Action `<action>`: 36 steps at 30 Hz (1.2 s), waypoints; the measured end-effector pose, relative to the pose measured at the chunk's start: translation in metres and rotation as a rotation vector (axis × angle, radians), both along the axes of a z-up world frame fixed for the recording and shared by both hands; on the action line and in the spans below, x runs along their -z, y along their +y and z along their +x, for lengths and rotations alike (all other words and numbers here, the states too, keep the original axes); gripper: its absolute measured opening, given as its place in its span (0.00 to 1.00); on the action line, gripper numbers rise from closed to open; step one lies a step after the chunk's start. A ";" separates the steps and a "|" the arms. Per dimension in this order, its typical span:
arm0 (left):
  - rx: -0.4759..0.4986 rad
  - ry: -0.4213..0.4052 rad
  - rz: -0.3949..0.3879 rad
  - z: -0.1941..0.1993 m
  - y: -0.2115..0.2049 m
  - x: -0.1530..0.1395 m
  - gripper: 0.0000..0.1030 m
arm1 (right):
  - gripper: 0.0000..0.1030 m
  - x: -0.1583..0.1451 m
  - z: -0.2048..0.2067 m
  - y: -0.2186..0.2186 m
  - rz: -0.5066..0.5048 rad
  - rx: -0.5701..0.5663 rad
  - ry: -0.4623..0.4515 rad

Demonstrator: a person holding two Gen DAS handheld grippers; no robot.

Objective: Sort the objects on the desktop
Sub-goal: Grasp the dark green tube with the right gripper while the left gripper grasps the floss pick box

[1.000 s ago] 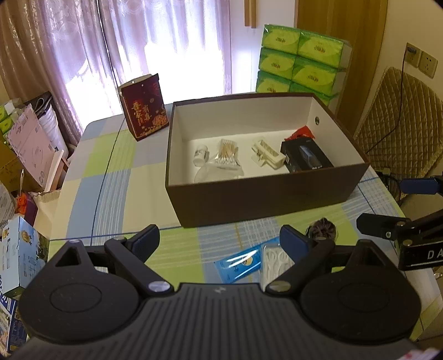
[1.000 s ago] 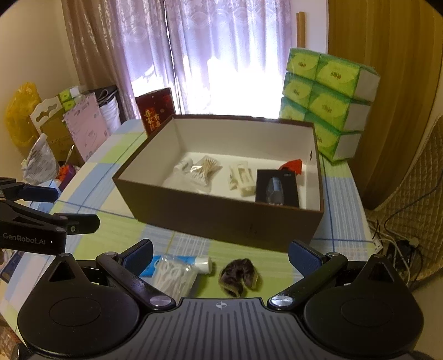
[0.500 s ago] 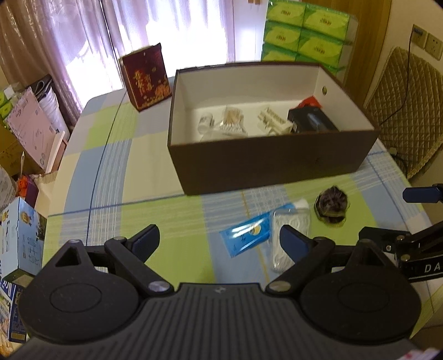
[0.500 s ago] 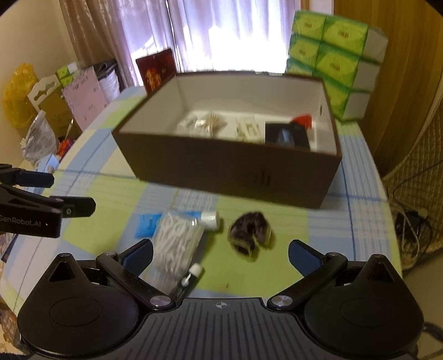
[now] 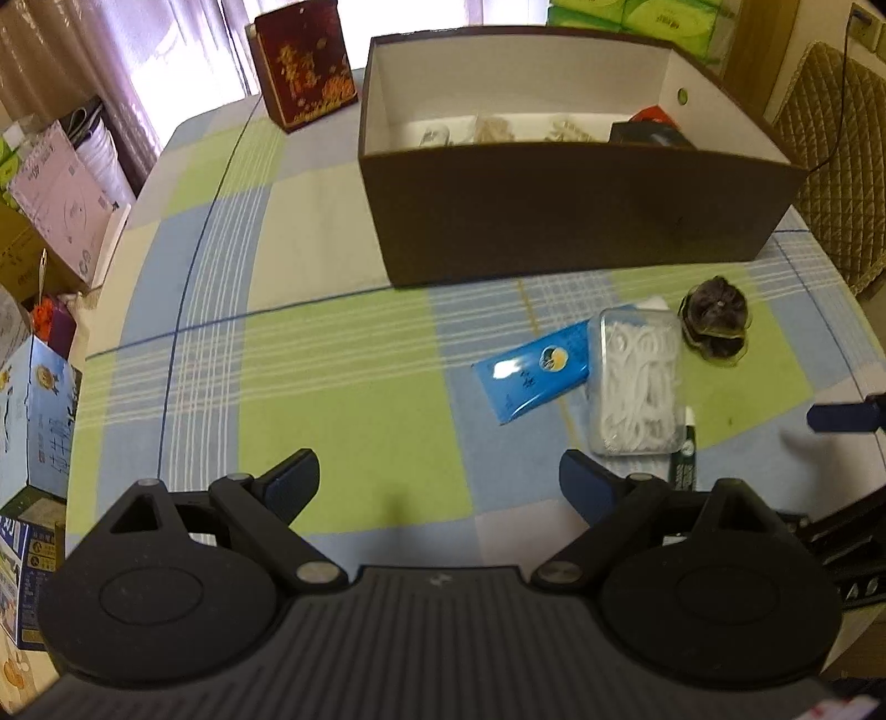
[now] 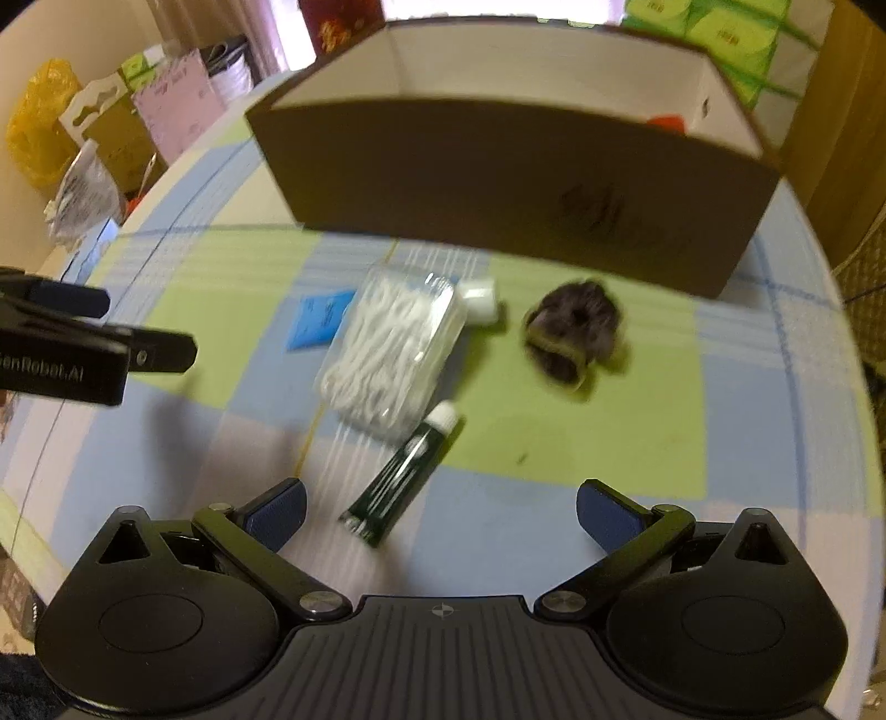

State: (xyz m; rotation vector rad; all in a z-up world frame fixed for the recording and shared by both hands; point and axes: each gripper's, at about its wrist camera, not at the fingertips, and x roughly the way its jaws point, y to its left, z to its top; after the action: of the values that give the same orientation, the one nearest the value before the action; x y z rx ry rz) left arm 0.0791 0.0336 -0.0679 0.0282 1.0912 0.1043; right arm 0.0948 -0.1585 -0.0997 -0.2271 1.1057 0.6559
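Observation:
On the checked tablecloth lie a blue packet [image 5: 534,370], a clear box of white floss picks [image 5: 637,382] [image 6: 393,354], a dark green tube [image 6: 404,476] and a dark scrunchie [image 5: 717,321] [image 6: 576,338]. Behind them stands the brown box [image 5: 554,221] [image 6: 498,177] with several small items inside. My left gripper [image 5: 440,482] hangs open above the cloth, left of the packet. My right gripper [image 6: 440,507] is open too, with the tube's lower end between its fingers, not touched. Each gripper shows at the edge of the other's view.
A red patterned gift box [image 5: 304,63] stands at the table's far left corner. Green tissue packs [image 6: 720,33] are stacked behind the brown box. A quilted chair [image 5: 830,138] is at the right. Bags and cartons [image 5: 44,221] crowd the floor at the left.
Both grippers have come down and tipped toward the table. The loose objects now sit higher and larger in both views, and the green tube has come into sight.

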 end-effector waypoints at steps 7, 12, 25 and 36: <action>-0.015 0.024 0.003 0.002 0.010 0.012 0.89 | 0.96 0.015 0.006 0.007 0.002 0.018 0.020; -0.020 0.039 0.002 0.004 0.015 0.018 0.89 | 0.75 0.025 0.007 0.015 0.000 0.015 0.022; 0.047 0.057 -0.024 0.014 0.005 0.027 0.89 | 0.16 0.032 0.008 0.004 -0.061 -0.014 -0.107; 0.127 0.032 -0.050 0.025 -0.019 0.026 0.88 | 0.16 0.029 0.024 -0.055 -0.101 0.147 -0.120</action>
State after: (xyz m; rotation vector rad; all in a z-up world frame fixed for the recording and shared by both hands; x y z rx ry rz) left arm 0.1045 0.0144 -0.0937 0.0546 1.1204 -0.0376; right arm 0.1192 -0.2133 -0.1290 -0.2661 1.0303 0.4501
